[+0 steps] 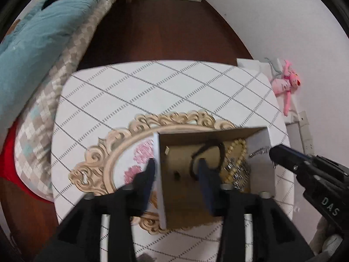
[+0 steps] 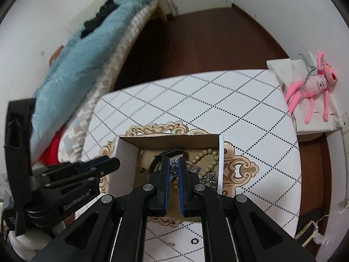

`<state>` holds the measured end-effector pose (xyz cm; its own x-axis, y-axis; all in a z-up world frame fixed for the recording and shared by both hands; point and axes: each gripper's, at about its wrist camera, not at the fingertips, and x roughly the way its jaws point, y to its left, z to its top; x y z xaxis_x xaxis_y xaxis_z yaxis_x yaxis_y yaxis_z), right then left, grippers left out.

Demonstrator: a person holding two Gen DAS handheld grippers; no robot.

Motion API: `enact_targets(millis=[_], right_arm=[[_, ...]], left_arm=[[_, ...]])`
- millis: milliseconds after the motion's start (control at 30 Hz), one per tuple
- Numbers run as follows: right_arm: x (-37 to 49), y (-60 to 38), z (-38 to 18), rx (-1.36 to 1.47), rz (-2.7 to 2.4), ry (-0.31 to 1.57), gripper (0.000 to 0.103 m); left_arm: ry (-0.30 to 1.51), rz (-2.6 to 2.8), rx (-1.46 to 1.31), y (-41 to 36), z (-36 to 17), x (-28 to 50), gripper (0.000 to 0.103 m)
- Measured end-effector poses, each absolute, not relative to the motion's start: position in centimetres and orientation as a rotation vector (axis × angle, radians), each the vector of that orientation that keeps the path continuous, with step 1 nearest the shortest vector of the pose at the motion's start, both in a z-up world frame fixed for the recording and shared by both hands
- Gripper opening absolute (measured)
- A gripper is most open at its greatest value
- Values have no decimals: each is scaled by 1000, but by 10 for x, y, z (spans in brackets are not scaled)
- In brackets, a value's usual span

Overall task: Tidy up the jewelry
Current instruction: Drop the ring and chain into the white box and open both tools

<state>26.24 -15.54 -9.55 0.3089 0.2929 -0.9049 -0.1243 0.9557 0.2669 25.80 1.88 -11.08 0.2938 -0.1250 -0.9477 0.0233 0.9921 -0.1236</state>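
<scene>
Cardboard box (image 2: 174, 140) on ornate tray (image 2: 242, 170), near worktop (image 2: 218, 100) front edge. Left gripper (image 1: 174, 172) jaws clamped across box's left wall. Right gripper (image 2: 173, 170) down inside box, jaws nearly closed, nipping silver chain (image 2: 174, 168). Bead bracelet (image 2: 207, 159) beside, by box's right wall.

Left gripper (image 1: 176, 166) jaws parted, right gripper (image 2: 173, 166) jaws narrowed
</scene>
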Motion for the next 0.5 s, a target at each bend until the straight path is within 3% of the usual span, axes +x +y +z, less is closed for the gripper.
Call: enact_targets(millis=[100,167,233,333,400,433,467,500], right_arm=[[273,-155,-103,124,240,1274,12],[276,-158,-105,117,220,1283,37],[275,-160,-104,99,205,1275,53],[270,-162,-102,66,177,1262,58],[266,-163,-102,31,142,1252,75],[264,-164,-102,9,120,1246,90],[259,-165,-103,-26,94,1242,97],[256,-165,-104,-49,79,1242,97]], left_arm=[[1260,-70,-80,23,-108,260,65],[1246,-51,-65,26,-106,260,72],[1234,-32,-46,28,-105,258,88],[1206,-8,-32,30,-104,254,101],[1168,8,3,29,-103,248,103],[1147,21,33,27,-103,244,103],[1134,29,51,25,-102,242,103],[1130,34,56,24,-102,240,103]])
